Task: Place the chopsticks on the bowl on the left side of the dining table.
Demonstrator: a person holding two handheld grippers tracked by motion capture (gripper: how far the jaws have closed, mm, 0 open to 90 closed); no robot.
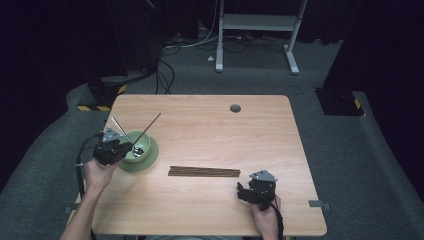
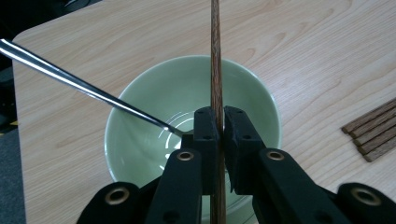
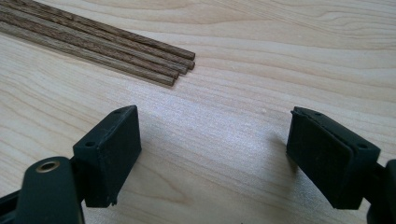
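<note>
A dark room with grey carpet surrounds a light wooden table; cables and a white metal stand sit on the floor behind it.

At the left of the table, seen from the high view, a pale green bowl stands on a matching green saucer. A metal utensil, likely a spoon, leans inside the bowl with its handle pointing up and away.

The left gripper has its jaws clamped tight on a single dark wooden chopstick, held over the bowl's opening. The stick runs lengthwise between the pads and extends well beyond them.

Near the table's middle lies a neat bundle of remaining chopsticks, side by side and flat on the wood. At least four ends can be counted in the right gripper view.

The right gripper rests low over bare table just beside the bundle's near end, jaws spread wide and holding nothing.

The work appears to be moving chopsticks into the bowl one at a time. It looks early: one stick is being placed and the bundle is left to move.

No brand names, labels or readable writing appear anywhere.
</note>
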